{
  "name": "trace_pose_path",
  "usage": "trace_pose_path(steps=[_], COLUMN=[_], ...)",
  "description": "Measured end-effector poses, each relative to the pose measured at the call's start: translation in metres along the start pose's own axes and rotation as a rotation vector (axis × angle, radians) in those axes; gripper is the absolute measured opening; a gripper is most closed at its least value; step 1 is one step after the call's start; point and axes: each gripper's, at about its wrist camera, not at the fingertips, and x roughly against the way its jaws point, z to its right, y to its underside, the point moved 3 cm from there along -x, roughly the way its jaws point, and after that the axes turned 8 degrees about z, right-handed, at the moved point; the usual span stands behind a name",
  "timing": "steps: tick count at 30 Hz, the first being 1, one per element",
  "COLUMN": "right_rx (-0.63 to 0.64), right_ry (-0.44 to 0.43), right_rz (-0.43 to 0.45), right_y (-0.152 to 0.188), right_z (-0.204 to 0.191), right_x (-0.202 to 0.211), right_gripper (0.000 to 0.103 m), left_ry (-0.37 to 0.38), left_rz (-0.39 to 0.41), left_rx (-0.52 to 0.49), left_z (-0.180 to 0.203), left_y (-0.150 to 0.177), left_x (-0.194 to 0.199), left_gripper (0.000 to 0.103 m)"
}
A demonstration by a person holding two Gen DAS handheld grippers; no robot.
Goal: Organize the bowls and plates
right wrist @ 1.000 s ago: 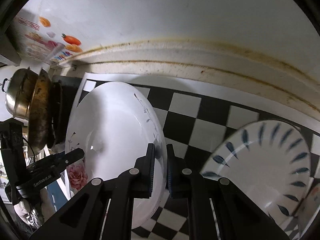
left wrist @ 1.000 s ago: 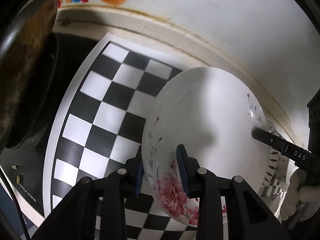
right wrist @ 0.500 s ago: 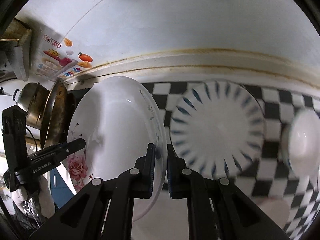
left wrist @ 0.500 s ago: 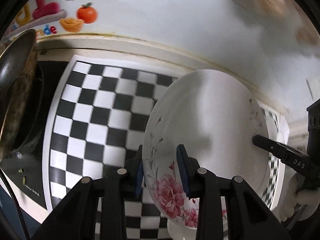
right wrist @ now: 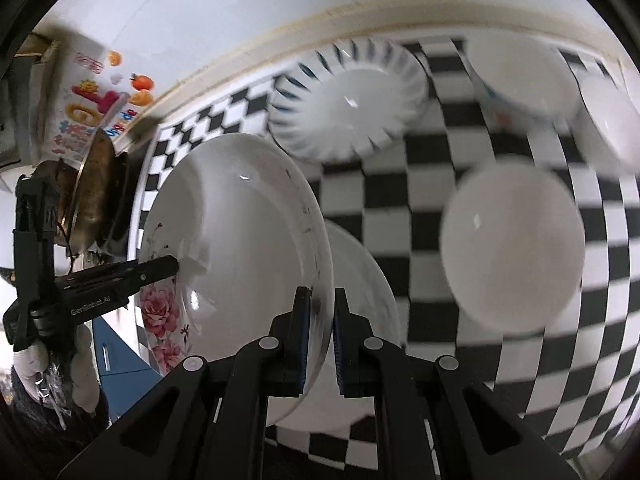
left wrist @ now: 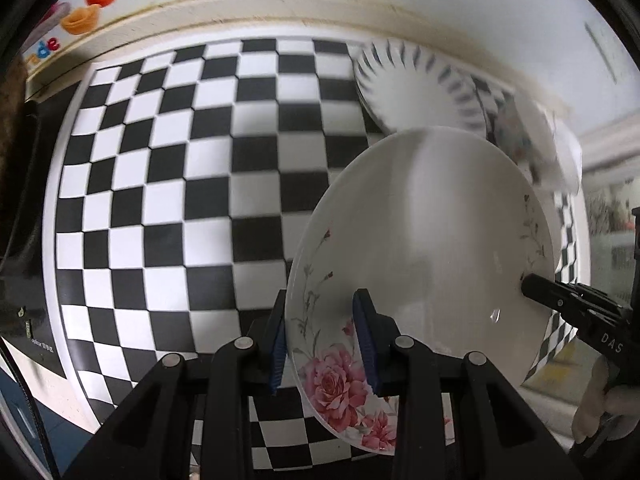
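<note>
A white plate with pink roses (left wrist: 432, 248) hangs tilted above the checkered mat (left wrist: 168, 184), held by both grippers on opposite rims. My left gripper (left wrist: 322, 344) is shut on the rose-painted rim; its tip also shows at the left of the right wrist view (right wrist: 170, 268). My right gripper (right wrist: 320, 320) is shut on the far rim of the same plate (right wrist: 240, 232); its tip shows at the plate's right edge (left wrist: 530, 284). Under the held plate lies another white plate (right wrist: 360, 280), partly hidden.
A blue-leaf plate (right wrist: 348, 104) lies at the back of the mat by the wall. A plain white bowl (right wrist: 512, 248) sits to the right, with two more bowls (right wrist: 524, 76) (right wrist: 612, 120) behind it. A browned pan (right wrist: 96, 184) stands at the far left.
Both grippers have carried the rose plate to the right over the mat. The blue-leaf plate and the bowls have come into view, and the pan has slid off to the left.
</note>
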Motion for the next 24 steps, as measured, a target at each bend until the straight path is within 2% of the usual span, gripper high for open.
trace_pose_path(steps=[4,11,24], right_rx=[-0.035,-0.077,-0.056], right_ry=[0.018,0.025,0.054], right_rz=[-0.021,-0.048,-0.082], right_y=[0.023,0.044,0.045], right_z=[0.017,0.034,0.034], right_x=[-0.009,-0.020,-0.029], right_gripper=[0.012,0.012,0.012], left_ry=[-0.007,-0.025,-0.050], left_rz=[-0.044,-0.084,-0.099], left_rx=[-0.034,-0.069,-0.066], left_z=[0.011,0.021,0.027], left_y=[0.010,0.022,0.022], left_x=[-0.013,-0.028,-0.039], left_gripper=[0.028,0.028,0.029])
